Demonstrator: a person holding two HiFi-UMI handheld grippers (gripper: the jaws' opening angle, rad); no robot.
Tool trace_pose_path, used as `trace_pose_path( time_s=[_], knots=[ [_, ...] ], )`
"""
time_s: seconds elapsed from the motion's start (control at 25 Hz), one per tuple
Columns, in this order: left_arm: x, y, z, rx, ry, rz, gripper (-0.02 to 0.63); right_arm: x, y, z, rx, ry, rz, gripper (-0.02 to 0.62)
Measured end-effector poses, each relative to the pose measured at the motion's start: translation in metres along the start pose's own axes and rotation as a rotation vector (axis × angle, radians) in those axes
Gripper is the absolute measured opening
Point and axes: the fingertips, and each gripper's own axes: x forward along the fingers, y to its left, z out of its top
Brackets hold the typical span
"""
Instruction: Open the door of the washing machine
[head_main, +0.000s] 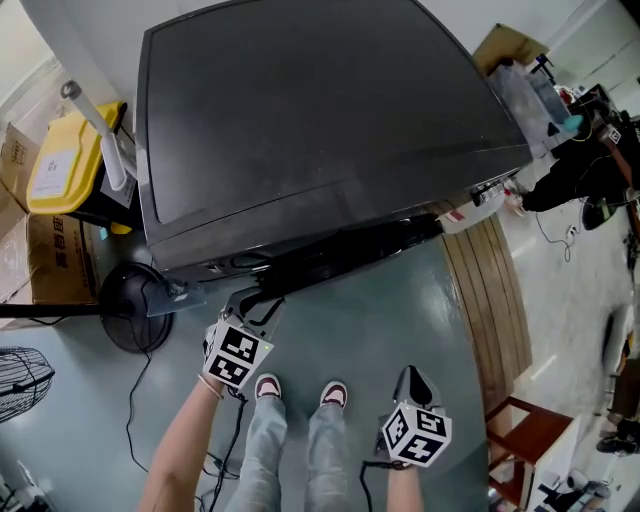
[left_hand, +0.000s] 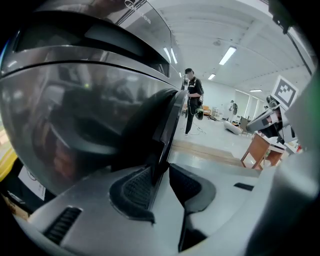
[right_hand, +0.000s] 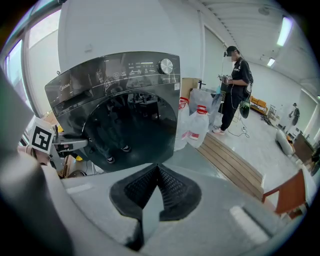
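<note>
A dark grey front-loading washing machine (head_main: 300, 120) fills the head view; its round glass door (right_hand: 130, 130) faces me. My left gripper (head_main: 262, 305) reaches under the machine's front at the door's left side. In the left gripper view the door's thin dark edge (left_hand: 167, 135) stands between the jaws of this gripper (left_hand: 162, 172). The left pad lies against the edge and the right pad stands off with a gap, so the gripper is open. My right gripper (head_main: 412, 378) hangs back from the machine over the floor, shut with nothing in it (right_hand: 157, 167).
A yellow container (head_main: 65, 165) and cardboard boxes stand left of the machine, with a round fan base (head_main: 135, 305) and cables on the floor. A wooden platform (head_main: 490, 300) and white bags (right_hand: 200, 122) lie to the right, a red stool (head_main: 525, 440) nearer. A person (right_hand: 235, 85) stands behind.
</note>
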Motion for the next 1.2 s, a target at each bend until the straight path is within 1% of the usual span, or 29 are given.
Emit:
trace_pose_path(
  time_s=[0.24,0.32,0.56,0.8,1.08,1.2],
  knots=[
    [-0.001,0.001,-0.001,-0.029,-0.024,0.012,0.106,-0.002,0.000,-0.004,-0.001,0.005,0.005,0.005],
    [-0.001,0.001,-0.001,-0.038,-0.022,0.006,0.105,-0.004,0.000,-0.007,0.000,0.007,0.007,0.005],
    [-0.001,0.001,-0.002,-0.021,0.000,-0.020,0.097,-0.008,-0.004,-0.015,0.001,0.010,0.004,0.006],
    [-0.001,0.002,-0.006,-0.041,-0.022,0.013,0.098,-0.013,-0.007,-0.024,0.005,0.013,0.003,0.006],
    [-0.002,0.003,-0.004,-0.065,-0.004,0.034,0.098,-0.020,-0.012,-0.033,0.011,0.015,-0.002,0.006],
    [-0.002,-0.004,-0.007,-0.068,0.008,0.022,0.098,-0.022,-0.016,-0.035,0.011,0.015,-0.006,0.006]
  ],
)
